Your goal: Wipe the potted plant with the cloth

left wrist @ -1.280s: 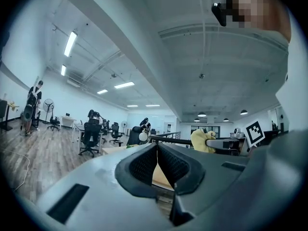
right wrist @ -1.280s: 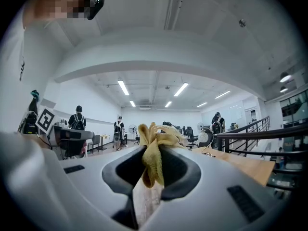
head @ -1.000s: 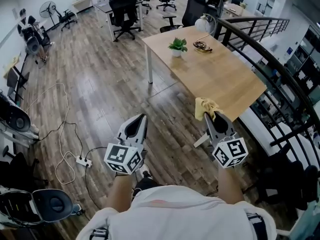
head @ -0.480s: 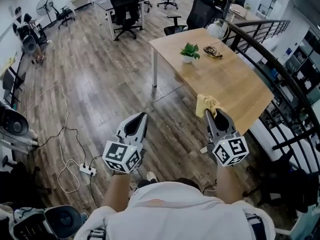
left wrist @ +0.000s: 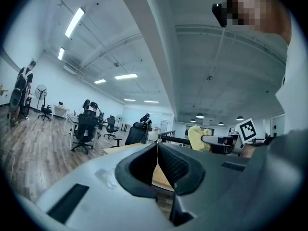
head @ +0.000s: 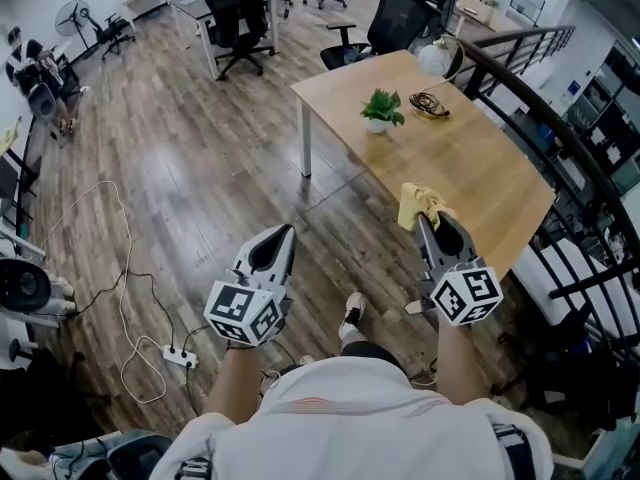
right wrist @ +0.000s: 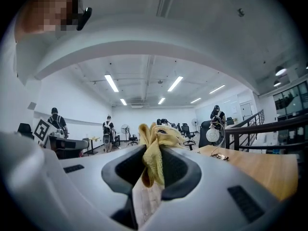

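A small green potted plant (head: 381, 109) in a white pot stands on the far part of a wooden table (head: 470, 183). My right gripper (head: 436, 226) is shut on a yellow cloth (head: 418, 204), which bunches out past the jaw tips near the table's front edge; the same yellow cloth (right wrist: 153, 150) shows pinched between the jaws in the right gripper view. My left gripper (head: 276, 245) is shut and holds nothing, over the wooden floor left of the table. In the left gripper view the left gripper (left wrist: 157, 154) has its jaws together, and the cloth (left wrist: 198, 136) shows to its right.
A white lamp (head: 436, 58) and a tangle of cable (head: 428, 104) sit near the plant. A black railing (head: 560, 138) runs along the table's right side. Office chairs (head: 237, 20) and desks stand farther back. A power strip (head: 180, 354) with cable lies on the floor left.
Both grippers have come closer to the table with the person walking; the plant and table sit nearer and lower in the head view. The cloth stays in the right jaws.
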